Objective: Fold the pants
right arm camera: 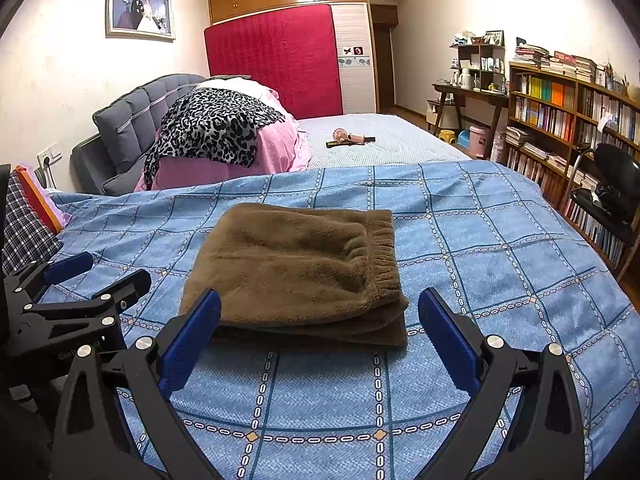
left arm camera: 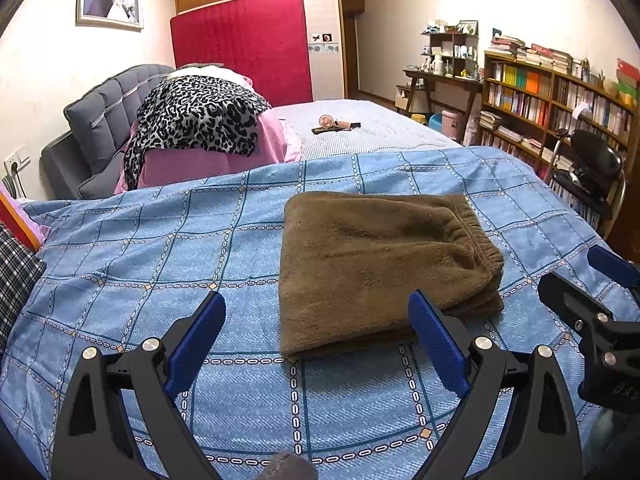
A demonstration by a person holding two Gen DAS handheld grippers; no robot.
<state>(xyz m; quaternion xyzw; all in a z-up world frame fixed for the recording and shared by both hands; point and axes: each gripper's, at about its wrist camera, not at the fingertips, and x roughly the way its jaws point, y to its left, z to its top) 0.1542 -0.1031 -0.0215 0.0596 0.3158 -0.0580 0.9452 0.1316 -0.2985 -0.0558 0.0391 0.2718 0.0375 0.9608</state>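
Pants (right arm camera: 296, 272) folded, at 12 o'clock of right gripper (right arm camera: 320, 336), waistband toward 3. Left gripper (left arm camera: 316, 340) sits farther left. Both wide open, empty.

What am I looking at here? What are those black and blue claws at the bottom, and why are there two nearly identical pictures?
No robot: a person holds a two-finger gripper in each hand, and a camera on each looks forward along its fingers. One picture is from the left gripper, the other from the right gripper. Each also catches the other gripper at its edge. Both are open and hold nothing. On the blue checked bedspread lie brown fleece pants, already folded into a neat stack, elastic waistband to the right. Behind are a leopard-print cloth and a bookshelf.
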